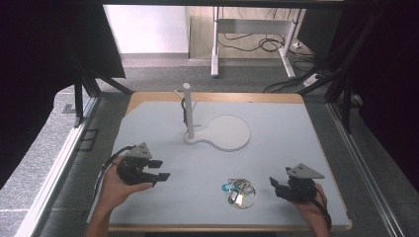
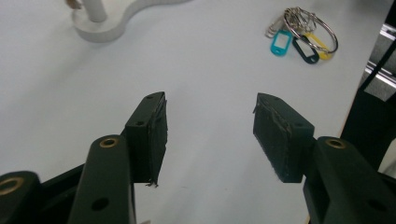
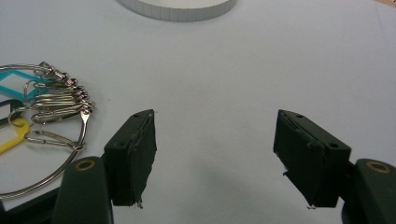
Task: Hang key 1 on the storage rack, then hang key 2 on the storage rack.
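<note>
Left gripper (image 1: 160, 169), lower left of the high view, fingers (image 2: 150, 135) spread apart with nothing between them, over the bare grey tabletop (image 1: 276, 148); upper centre stands a white stand (image 1: 217, 133), an upright post on a flat rounded base. Key ring (image 1: 241, 191) lies flat at lower centre between the two grippers: in the left gripper view, teal, black and yellow tags on a large metal ring with clips. Right gripper (image 1: 276, 186), lower right, fingers (image 3: 132, 156) likewise apart and empty, ring just beside them.
</note>
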`<action>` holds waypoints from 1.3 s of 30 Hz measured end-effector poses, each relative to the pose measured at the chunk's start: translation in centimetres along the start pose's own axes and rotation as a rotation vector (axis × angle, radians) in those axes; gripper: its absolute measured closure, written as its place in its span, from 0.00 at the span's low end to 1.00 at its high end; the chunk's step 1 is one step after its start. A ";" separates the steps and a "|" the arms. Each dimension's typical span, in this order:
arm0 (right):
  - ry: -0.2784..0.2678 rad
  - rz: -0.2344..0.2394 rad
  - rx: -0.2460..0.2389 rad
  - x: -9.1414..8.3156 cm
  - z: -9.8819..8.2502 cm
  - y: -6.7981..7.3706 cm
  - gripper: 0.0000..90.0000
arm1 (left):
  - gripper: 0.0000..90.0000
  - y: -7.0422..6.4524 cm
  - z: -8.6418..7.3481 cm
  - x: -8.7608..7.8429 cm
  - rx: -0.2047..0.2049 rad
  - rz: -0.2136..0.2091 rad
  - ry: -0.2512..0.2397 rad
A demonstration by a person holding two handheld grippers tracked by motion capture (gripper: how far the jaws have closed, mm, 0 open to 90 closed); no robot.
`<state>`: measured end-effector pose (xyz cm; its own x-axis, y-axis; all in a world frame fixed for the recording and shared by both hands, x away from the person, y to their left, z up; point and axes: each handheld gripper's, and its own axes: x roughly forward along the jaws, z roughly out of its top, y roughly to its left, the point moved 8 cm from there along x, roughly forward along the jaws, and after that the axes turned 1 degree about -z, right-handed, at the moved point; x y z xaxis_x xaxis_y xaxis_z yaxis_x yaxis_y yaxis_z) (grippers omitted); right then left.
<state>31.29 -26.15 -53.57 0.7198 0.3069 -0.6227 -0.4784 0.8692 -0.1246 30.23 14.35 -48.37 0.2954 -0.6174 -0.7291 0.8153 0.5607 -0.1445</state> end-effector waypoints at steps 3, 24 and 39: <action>0.004 0.001 -0.015 0.1 0.0 0.4 0.33 | 0.50 0.1 -0.2 0.6 0.030 0.012 0.015; 0.103 0.181 -0.195 0.1 3.1 5.3 0.44 | 0.50 1.6 -1.8 1.0 -0.013 0.008 0.019; 0.289 0.372 -0.312 0.6 2.1 9.8 0.56 | 0.49 1.0 -2.6 0.6 -0.036 -0.011 0.011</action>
<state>28.11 -16.65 -53.49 0.3284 0.4137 -0.8491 -0.8311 0.5536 -0.0518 29.94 16.02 -50.73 0.2804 -0.6177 -0.7347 0.8000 0.5733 -0.1767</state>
